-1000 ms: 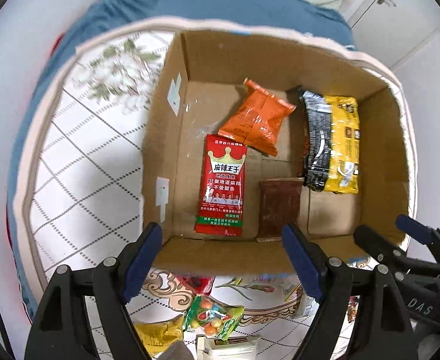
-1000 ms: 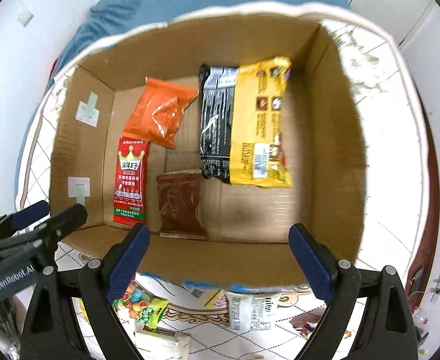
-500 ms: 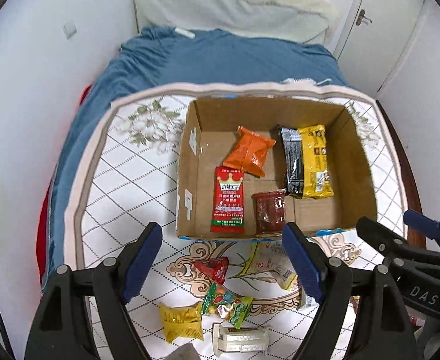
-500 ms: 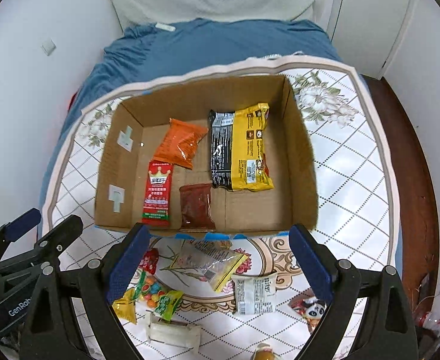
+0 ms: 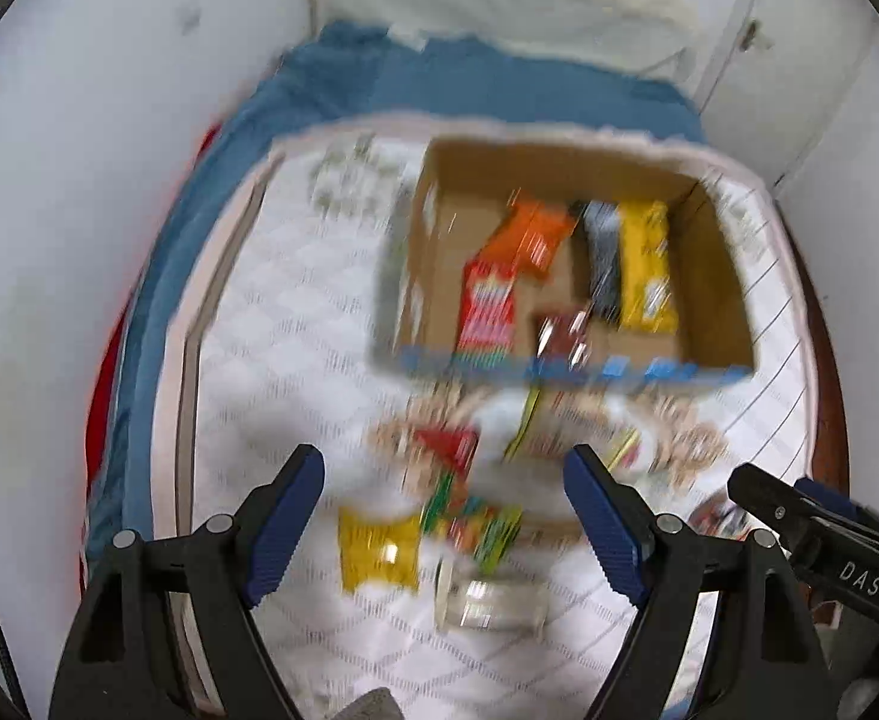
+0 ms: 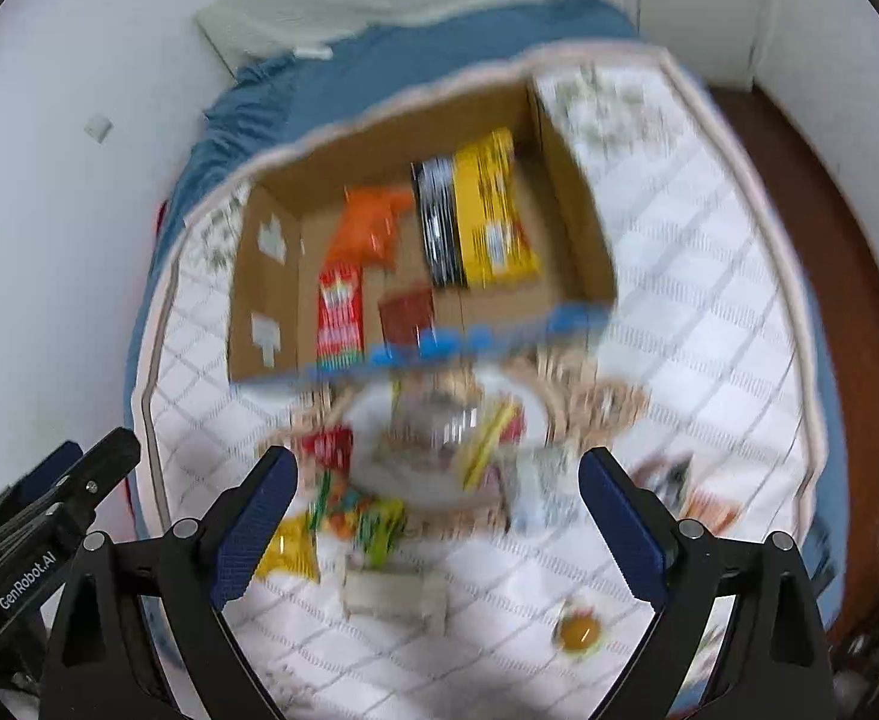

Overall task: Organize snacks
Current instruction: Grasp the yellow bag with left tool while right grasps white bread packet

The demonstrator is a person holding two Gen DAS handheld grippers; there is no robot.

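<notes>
Two hand-held grippers hang above a quilted white bedspread [image 5: 295, 324], both pictures smeared by motion blur. At far left, the bedspread's edge meets a blue sheet [image 5: 379, 78] beside a white wall. The left gripper [image 5: 445, 516] stands released, its blue-padded fingers [image 5: 286, 525] spread wide with nothing between them; below the gap lie loose snacks on the spread: a yellow packet [image 5: 376, 552], a small red packet [image 5: 448, 444], a multicoloured candy bag [image 5: 475, 531] and a pale clear-wrapped pack [image 5: 487, 600]. Beyond them, toward the head of the bed, sits the open cardboard box [image 5: 721, 276], blue tape along its near rim. Inside it, from left to right, lie a long red packet [image 5: 487, 312] with an orange bag [image 5: 529, 234] above it, a dark brown-red pouch [image 5: 562, 330], a black packet [image 5: 601, 258] and a yellow packet touching its side. The right gripper [image 6: 433, 531] is likewise released and empty; seen from its own camera, the same loose snacks lie under its spread fingers [image 6: 616, 531], with a white packet [image 6: 541, 495] near the right finger and a small round orange item [image 6: 580, 630] lying apart nearer the camera. At far right runs a strip of brown wooden floor [image 6: 823, 228].
</notes>
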